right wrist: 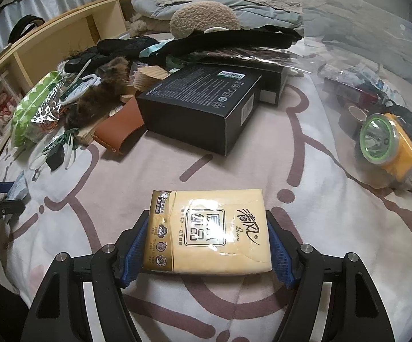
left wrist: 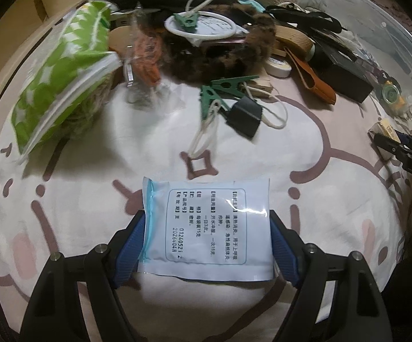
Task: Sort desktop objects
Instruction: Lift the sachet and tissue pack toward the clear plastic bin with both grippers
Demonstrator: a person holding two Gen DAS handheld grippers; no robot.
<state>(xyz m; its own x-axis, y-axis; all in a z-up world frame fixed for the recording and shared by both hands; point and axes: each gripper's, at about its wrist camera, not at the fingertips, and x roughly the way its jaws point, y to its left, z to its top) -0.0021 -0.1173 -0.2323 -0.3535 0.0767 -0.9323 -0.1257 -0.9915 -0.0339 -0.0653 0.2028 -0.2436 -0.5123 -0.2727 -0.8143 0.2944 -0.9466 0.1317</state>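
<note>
White sachet (left wrist: 206, 225) clamped crosswise in left gripper (left wrist: 207, 245); tissue pack (right wrist: 207, 232) clamped in right gripper (right wrist: 206, 246), clutter pile ahead

A flat white sachet (left wrist: 206, 228), printed with a rounded box of dark text and edged by a light-blue seal strip along its 9 o'clock side, is held face-up at 6 o'clock in the left wrist view, its side edges between blue pads. A pale-yellow tissue pack (right wrist: 208, 232), wrapped in glossy film with dark brush lettering and a brown side band, lies flat and face-up at 6 o'clock in the right wrist view, likewise clasped by its side edges.
</note>
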